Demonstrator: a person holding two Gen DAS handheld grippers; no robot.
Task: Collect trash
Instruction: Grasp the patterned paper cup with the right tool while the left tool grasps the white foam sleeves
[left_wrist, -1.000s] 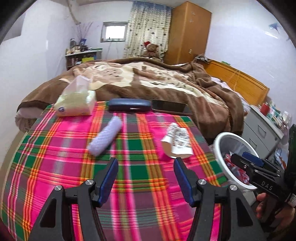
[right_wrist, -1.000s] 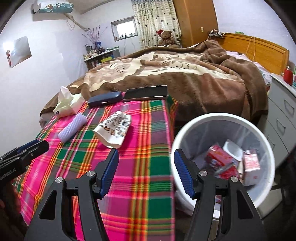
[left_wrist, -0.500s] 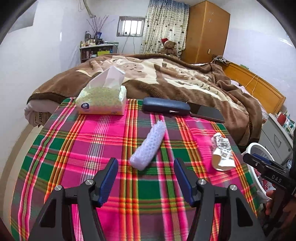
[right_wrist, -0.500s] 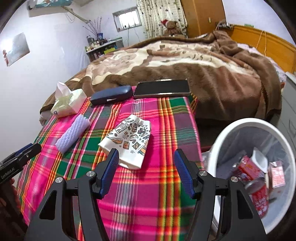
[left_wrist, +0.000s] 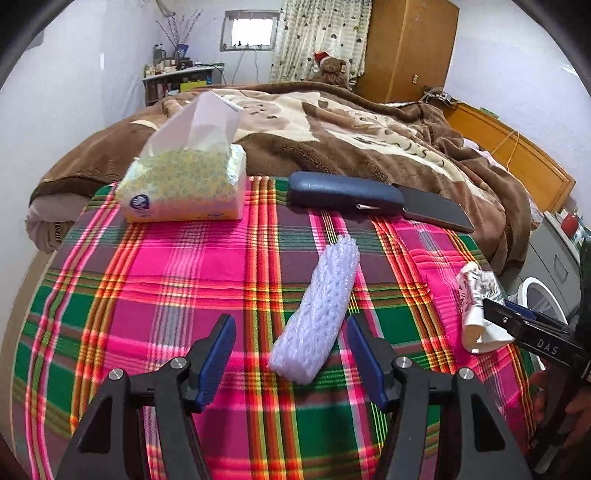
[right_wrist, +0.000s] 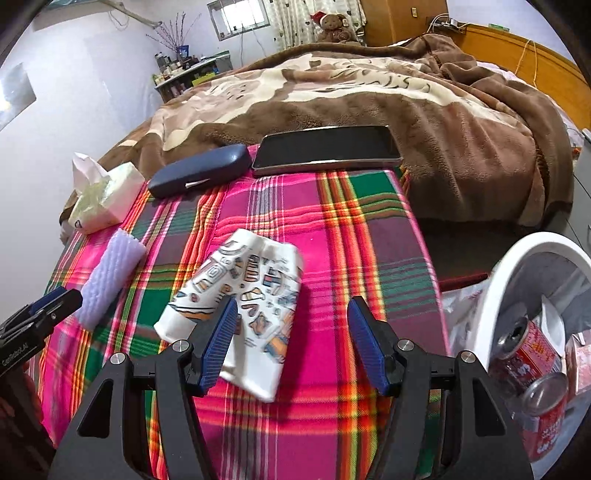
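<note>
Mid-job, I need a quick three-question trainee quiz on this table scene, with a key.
1. True or false: the left claw is shut on the lilac bubble-wrap roll.
2. Which piece lies nearest the right claw: A) patterned white paper cup, B) dark blue glasses case, C) yellow-green tissue pack?
3. Name the metal items in the white round bin.

Key: 1 false, both claws are open and empty. 2 A. 3 red drink cans.
</note>
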